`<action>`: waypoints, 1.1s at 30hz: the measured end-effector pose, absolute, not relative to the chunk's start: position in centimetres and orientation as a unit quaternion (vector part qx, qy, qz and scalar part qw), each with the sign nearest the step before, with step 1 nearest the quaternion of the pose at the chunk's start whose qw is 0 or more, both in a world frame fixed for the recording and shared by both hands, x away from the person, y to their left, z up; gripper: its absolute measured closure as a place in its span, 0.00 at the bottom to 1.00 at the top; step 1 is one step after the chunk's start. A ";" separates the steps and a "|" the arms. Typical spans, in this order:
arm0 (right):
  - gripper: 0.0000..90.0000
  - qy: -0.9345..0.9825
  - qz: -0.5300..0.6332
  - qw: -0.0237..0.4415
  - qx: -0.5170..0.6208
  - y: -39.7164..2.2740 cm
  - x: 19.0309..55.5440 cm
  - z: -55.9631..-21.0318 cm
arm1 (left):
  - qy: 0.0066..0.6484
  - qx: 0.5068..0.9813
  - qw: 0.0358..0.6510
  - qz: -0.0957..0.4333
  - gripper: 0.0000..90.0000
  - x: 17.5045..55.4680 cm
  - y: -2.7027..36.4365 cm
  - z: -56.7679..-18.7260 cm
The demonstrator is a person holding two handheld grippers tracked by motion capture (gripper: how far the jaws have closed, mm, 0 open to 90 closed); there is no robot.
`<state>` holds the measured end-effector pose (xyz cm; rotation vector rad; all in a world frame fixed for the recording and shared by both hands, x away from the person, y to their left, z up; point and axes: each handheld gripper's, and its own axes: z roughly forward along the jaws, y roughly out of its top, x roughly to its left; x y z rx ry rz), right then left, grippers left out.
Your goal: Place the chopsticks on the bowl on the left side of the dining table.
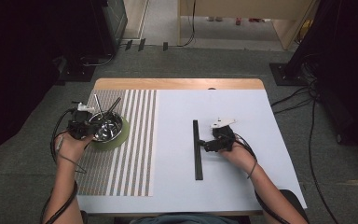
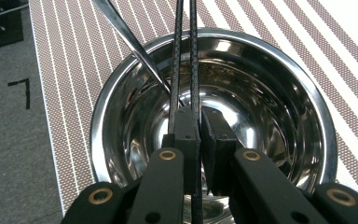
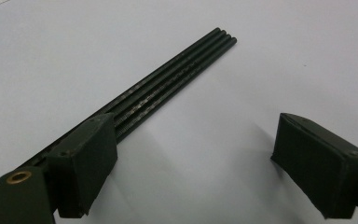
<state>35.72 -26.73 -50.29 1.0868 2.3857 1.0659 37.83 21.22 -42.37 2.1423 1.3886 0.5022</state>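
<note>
A steel bowl (image 1: 108, 128) (image 2: 261, 107) stands on a green mat (image 1: 121, 137) at the left of the table. Above it my left gripper (image 1: 92, 126) (image 2: 200, 135) is shut on two thin black chopsticks (image 2: 193, 56) (image 1: 114, 104) that rise out of the bowl. One runs between the pads, the other close beside the left pad. A metal utensil handle (image 2: 126, 35) (image 1: 98, 105) leans in the bowl. Several black chopsticks (image 1: 197, 149) (image 3: 177, 79) lie side by side on the white table. My right gripper (image 1: 205, 144) (image 3: 200, 163) stands open, low over them, its left jaw above the bundle.
A brown and white striped placemat (image 1: 130, 154) lies under the bowl on the table's left half. The white tabletop (image 1: 242, 102) has a wooden strip at its far edge. Cables lie on the floor to the right.
</note>
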 end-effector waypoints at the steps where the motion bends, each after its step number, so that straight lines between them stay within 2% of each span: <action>1: 0.15 0.833 0.372 0.155 0.379 -26.7 35.7 -50.3 | 0.514 0.794 0.267 0.186 0.96 37.8 21.2 -42.4; 8: 0.15 0.833 0.372 0.155 0.379 -26.7 35.7 -50.3 | 0.514 0.792 0.272 0.185 0.95 37.8 21.2 -42.3; 14: 0.15 0.833 0.372 0.155 0.380 -26.7 35.7 -50.3 | 0.512 0.782 0.294 0.201 0.83 37.4 21.3 -41.4; 23: 0.15 0.833 0.372 0.155 0.379 -26.7 35.7 -50.3 | 0.511 0.776 0.291 0.226 0.67 37.4 21.8 -41.9; 33: 0.15 0.833 0.372 0.155 0.380 -26.7 35.7 -50.3 | 0.511 0.787 0.276 0.211 0.71 37.8 21.7 -43.1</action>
